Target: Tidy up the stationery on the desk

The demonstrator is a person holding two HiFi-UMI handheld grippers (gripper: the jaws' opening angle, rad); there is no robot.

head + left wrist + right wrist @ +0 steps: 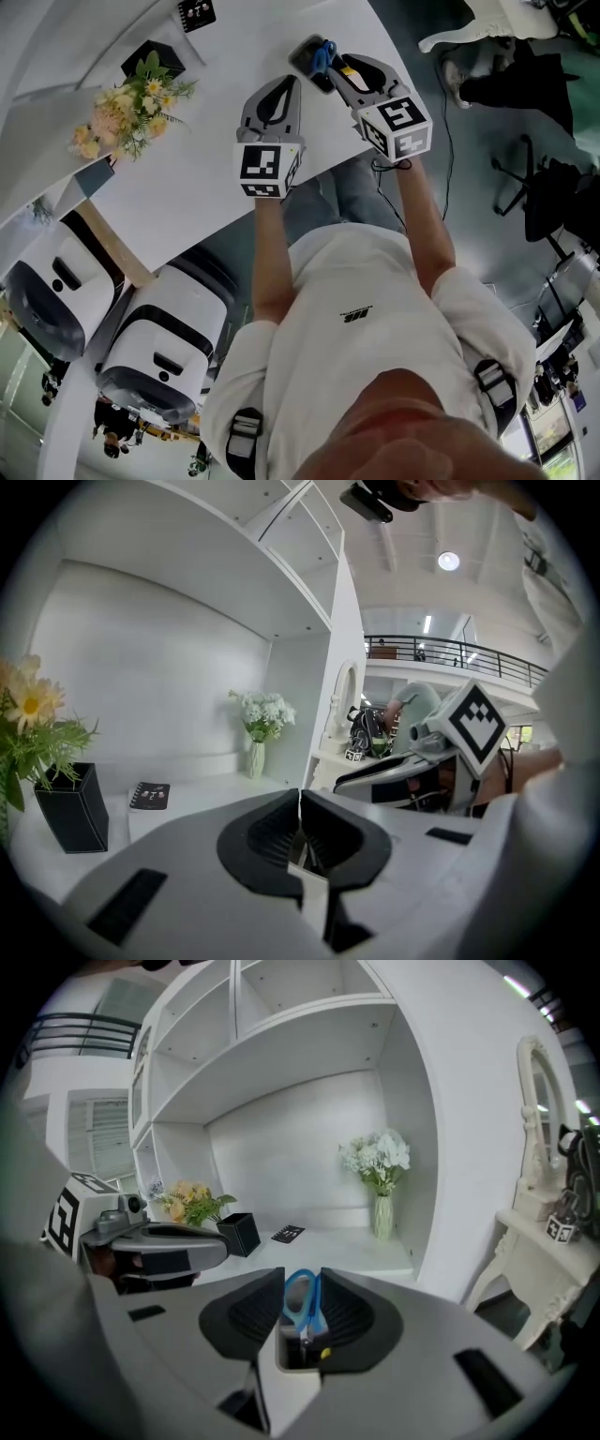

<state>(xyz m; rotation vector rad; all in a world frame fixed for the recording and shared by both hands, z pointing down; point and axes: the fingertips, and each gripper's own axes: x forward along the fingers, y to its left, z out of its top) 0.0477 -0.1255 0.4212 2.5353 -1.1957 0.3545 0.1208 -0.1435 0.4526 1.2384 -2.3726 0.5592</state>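
- My left gripper (300,797) is nearest me. Its ribbed black jaws are closed together with nothing between them, so it is idle.
- My right gripper (302,1281) has the scissors (315,1303) between its jaws. Their blue plastic finger loops stand upright and the pads look pressed on either side, so I take this for a grip. Lower in the gap I see something dark with a yellow spot, but I cannot make it out.
- The scissors are clear of the counter (187,187), a smooth, matt white slab, above its near right part. I judge the tidying is midway on this item: the scissors are picked up but not yet put down.
- Farther back on the counter a small black spiral-bound notebook (288,1234) lies flat and untouched. It probably needs sorting too.
- To its left stands a square black holder (240,1233) with yellow and peach flowers (192,1202).
- At the far right a slim, ribbed white vase (381,1215) holds white blossoms.
- Behind everything are plain white shelves (281,1026), and the compartments I can see are bare.
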